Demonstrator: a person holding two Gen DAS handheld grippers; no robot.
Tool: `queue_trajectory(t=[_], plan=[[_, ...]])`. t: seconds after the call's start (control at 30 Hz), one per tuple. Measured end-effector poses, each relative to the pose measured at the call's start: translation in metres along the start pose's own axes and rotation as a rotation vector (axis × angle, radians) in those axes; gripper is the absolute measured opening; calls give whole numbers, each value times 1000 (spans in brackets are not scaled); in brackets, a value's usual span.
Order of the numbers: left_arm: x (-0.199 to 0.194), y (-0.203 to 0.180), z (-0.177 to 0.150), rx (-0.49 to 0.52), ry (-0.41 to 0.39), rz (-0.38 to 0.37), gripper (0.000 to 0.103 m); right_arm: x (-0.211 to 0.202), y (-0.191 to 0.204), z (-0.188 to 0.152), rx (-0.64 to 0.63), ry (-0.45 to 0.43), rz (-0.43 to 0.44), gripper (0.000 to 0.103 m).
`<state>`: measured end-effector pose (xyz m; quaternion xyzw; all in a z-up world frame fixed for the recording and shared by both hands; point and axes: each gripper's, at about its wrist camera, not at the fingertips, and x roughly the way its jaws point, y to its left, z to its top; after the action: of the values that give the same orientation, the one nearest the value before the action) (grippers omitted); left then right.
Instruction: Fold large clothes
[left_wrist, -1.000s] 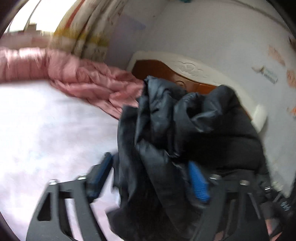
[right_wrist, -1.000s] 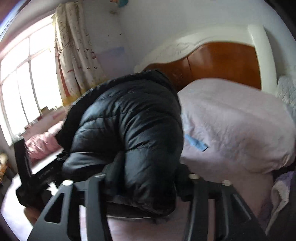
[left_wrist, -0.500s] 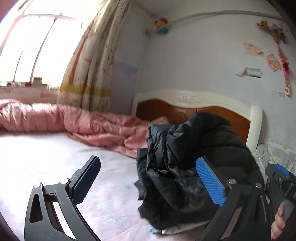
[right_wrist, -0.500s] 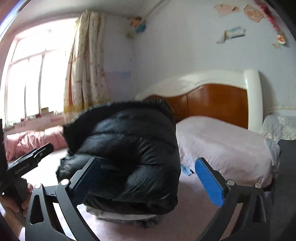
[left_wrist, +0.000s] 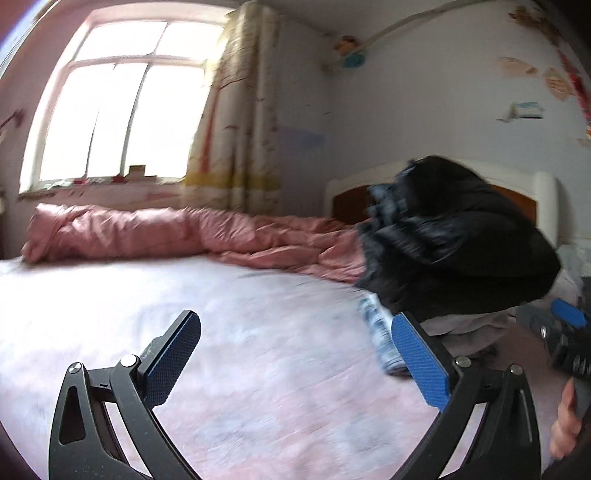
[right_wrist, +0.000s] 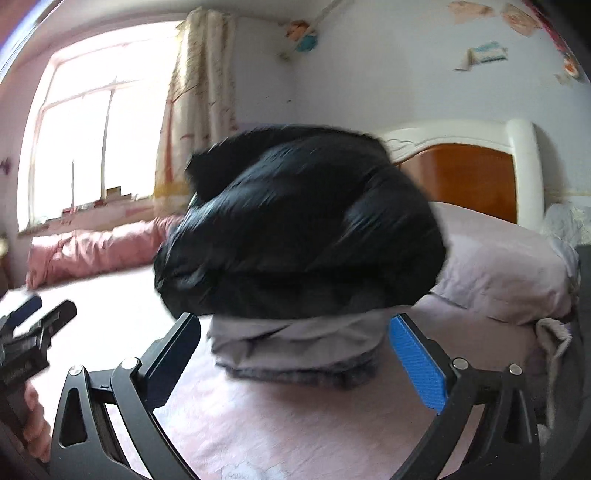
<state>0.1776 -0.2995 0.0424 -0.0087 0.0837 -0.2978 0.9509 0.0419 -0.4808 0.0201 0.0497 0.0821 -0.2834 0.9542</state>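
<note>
Black jacket (right_wrist: 299, 221) sits bundled mid-frame on the pile (right_wrist: 295, 347); left gripper (left_wrist: 295, 354) and right gripper (right_wrist: 295, 354) gape wide, empty (best withdrawn without snagging it).

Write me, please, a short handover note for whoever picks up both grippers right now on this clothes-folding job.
Left gripper: open, jaws just spread wide, nothing between them, over bare bed sheet.
Right gripper: open, jaws just spread wide, empty, facing the pile.
Black puffer jacket: released, lying as a bundled fold on top of a grey folded garment, near the pillow and headboard.
Done: the jacket appears folded and stacked.
Left: check that the bundle sits steady; it looks puffy. No other garment to fold shows clearly. The pink quilt lies along the window side.
</note>
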Motion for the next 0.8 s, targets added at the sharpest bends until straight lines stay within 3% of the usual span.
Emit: queue_trajectory(t=[0.17,0.8], plan=[[2,2,-9,1,-2,-3,103,6,16,-20,-65,2,-15,103],[-5,-6,-8,37,-30,20,103,3,11,-22,-53,-20,-45,103]])
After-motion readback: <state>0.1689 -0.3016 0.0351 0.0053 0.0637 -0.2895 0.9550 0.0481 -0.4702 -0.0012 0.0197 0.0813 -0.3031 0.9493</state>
